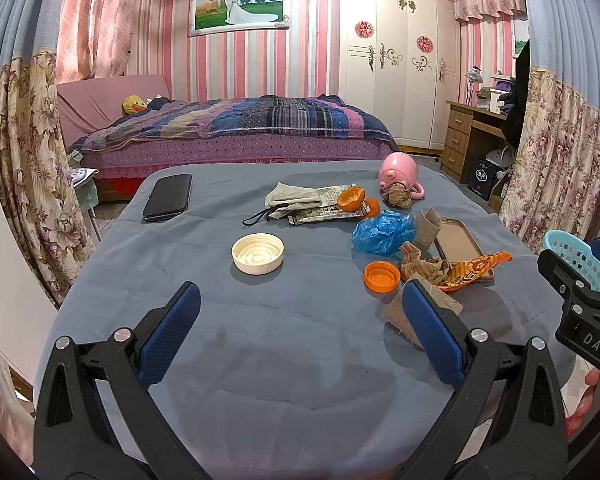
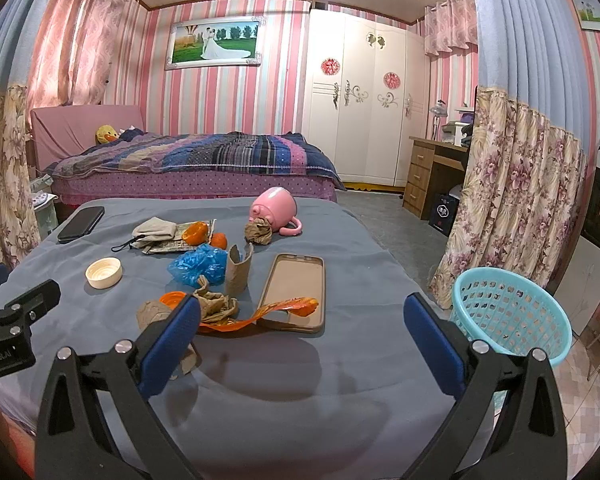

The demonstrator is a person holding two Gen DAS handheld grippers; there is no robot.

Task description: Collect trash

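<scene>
Right wrist view shows our right claw (image 2: 302, 340) spread wide and empty above the grey-blue desk (image 2: 340, 380), with the orange snack wrapper (image 2: 260, 314) just ahead, draped over the edge of an empty phone case (image 2: 296, 292). Left claw (image 1: 302, 332) is likewise spread and holds nothing; a torn cardboard piece (image 1: 404, 316) sits beside its right finger.

We judge the main risk to be mixing keepers with rubbish. The wrapper touches the phone case, so a broad pinch could drag the case along. The black phone (image 1: 167, 197) and the tipped pink mug (image 2: 274, 208) lie among peel and paper too, and crumpled brown paper (image 2: 259, 232) rests against the mug's mouth. The thin blue plastic bag (image 2: 199, 266) may slip from the pads, and the orange bottle cap (image 1: 382, 276) could skid on the cloth.

The turquoise basket (image 2: 512, 312) stands off the desk's right edge and looks almost empty, with only a few specks inside. It is light and could tip if knocked.
</scene>
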